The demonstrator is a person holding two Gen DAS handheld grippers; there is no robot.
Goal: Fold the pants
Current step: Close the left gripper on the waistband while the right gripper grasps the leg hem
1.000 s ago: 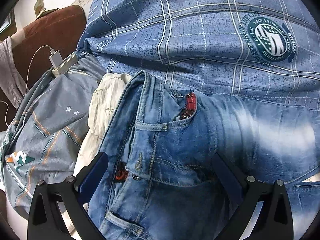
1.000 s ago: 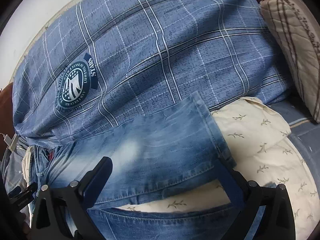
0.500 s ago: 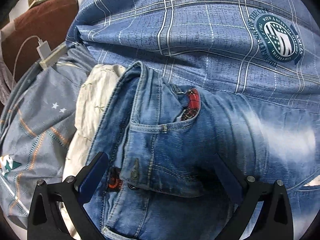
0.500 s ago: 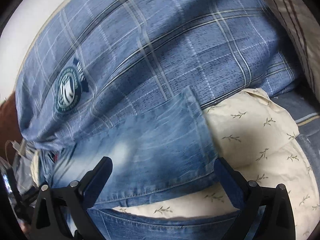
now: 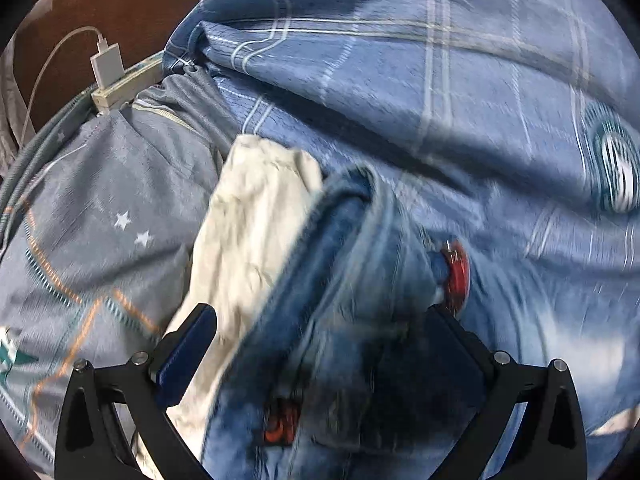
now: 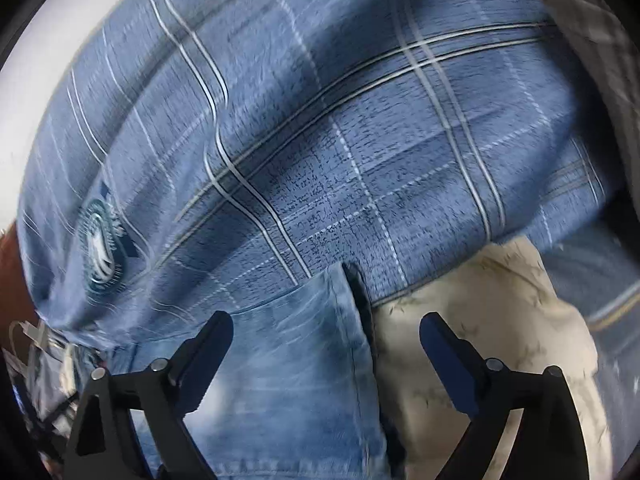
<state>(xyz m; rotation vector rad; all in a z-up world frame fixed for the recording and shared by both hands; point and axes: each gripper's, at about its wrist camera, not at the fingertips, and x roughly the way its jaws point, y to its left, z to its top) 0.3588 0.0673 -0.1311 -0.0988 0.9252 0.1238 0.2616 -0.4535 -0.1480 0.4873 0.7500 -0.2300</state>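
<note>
No legible text. Round teal emblem (image 5: 614, 174) on blue plaid duvet (image 6: 360, 140) carries ring lettering, blurred beyond reading in both wrist views.

Left gripper (image 5: 320, 344): held wide open over the waistband.
Jeans (image 5: 352, 300): laid on a cream cloth (image 5: 248, 232).
Charger (image 5: 106, 63): plugged in, upper left.

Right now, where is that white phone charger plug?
In the left wrist view, the white charger plug sits at upper left, plugged into a power strip in front of the brown headboard, beside the blue plaid quilt.
</note>
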